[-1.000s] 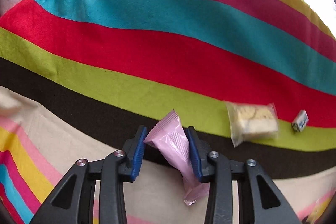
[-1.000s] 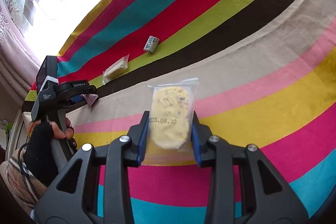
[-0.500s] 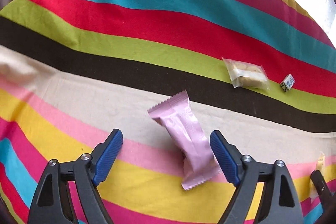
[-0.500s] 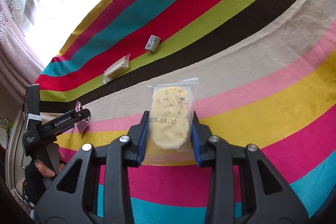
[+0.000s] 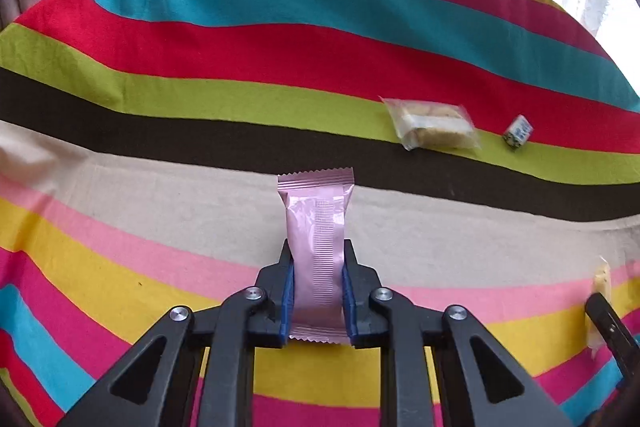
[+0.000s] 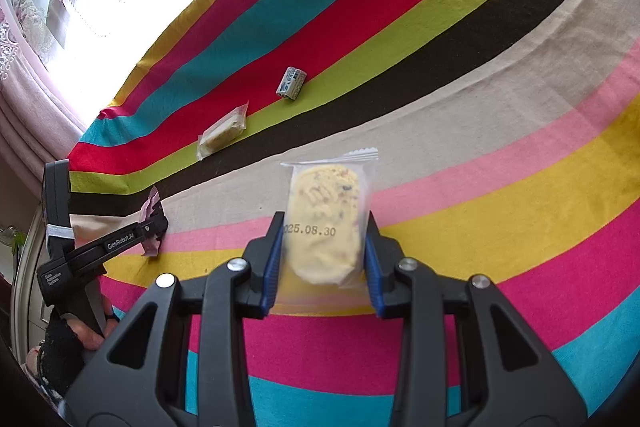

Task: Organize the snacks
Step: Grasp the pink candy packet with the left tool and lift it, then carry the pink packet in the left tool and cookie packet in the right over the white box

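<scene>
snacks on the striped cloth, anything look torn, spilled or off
Nothing stands out. The pink packet in the left gripper and the clear-wrapped cookie in the right gripper look sealed and intact.

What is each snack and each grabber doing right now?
Left gripper: shut on the pink packet.
Pink packet: held, sealed.
Right gripper: shut on the clear-wrapped cookie.
Clear-wrapped cookie: held, sealed, date stamp facing the camera.
Clear-wrapped bar: lying flat on the striped cloth, untouched.
Small blue-and-white candy: lying on the cloth, apart from the bar.
</scene>
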A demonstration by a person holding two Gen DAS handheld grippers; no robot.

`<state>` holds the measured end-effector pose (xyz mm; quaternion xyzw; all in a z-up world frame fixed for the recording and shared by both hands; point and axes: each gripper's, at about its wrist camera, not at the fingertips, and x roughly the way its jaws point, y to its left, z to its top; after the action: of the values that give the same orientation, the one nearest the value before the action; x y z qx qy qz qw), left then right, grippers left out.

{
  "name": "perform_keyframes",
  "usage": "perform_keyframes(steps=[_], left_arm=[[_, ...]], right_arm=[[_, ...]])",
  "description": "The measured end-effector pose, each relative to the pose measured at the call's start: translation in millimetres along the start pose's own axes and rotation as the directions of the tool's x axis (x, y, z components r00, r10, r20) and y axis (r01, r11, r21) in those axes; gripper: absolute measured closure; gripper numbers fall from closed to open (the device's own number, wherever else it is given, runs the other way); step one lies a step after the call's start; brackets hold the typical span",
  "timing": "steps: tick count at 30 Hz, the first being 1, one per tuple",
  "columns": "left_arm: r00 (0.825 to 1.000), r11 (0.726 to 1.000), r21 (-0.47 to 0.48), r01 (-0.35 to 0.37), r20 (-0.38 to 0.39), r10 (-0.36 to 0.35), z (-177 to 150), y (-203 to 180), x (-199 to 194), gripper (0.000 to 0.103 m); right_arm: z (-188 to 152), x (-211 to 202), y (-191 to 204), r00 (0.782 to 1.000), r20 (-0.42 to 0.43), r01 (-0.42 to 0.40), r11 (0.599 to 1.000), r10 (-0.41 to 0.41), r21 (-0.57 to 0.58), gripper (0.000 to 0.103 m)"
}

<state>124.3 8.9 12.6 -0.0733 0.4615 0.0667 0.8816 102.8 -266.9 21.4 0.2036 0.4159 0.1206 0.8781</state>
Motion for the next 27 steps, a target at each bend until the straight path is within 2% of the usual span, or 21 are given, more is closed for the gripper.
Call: perform_keyframes(steps=[4,5,8,12,16,21,27], left_arm=[[0.997,0.995,0.075,0.059,0.045,-0.063,-37.4,-3.2,-27.8,0.083],[0.997,0.995,0.089,0.055,0.049,-0.059,-48.3,-4.2,-32.4,0.083],[0.996,0.993,0.092,0.073,0.046,-0.078,-70.5,-1.9,-57.9,0.083],[0.995,0.993,0.088,0.078,0.049,-0.083,-80.0,13.5,-70.6,0.083],[0.995,0.993,0.091,0.075,0.057,-0.08,-103.5,36.6,-92.0,0.083],[0.994,0.993,0.081,0.086,0.06,-0.091,-124.5,55.5,-107.3,0.083],[0.992,0.989,0.108,0.102,0.065,-0.11,-146.4,62.6,-123.3,0.083]], right_arm=[[0.5,1.0,-1.0,1.0,-0.001,-0.005,1.0,0.005,0.001,0.063],[0.4,1.0,-1.0,1.0,-0.001,-0.005,1.0,0.005,0.002,0.063],[0.2,0.7,-0.6,1.0,0.0,-0.004,1.0,0.004,0.001,0.064],[-5.9,-8.6,8.5,1.0,0.024,0.015,0.999,-0.014,-0.031,0.064],[-30.8,-26.2,34.1,0.999,0.018,0.048,0.993,-0.047,-0.108,0.064],[-72.4,-49.5,49.4,0.997,-0.015,0.069,0.991,-0.071,-0.112,0.064],[-102.1,-76.3,69.0,0.995,-0.049,0.079,0.985,-0.088,-0.156,0.064]])
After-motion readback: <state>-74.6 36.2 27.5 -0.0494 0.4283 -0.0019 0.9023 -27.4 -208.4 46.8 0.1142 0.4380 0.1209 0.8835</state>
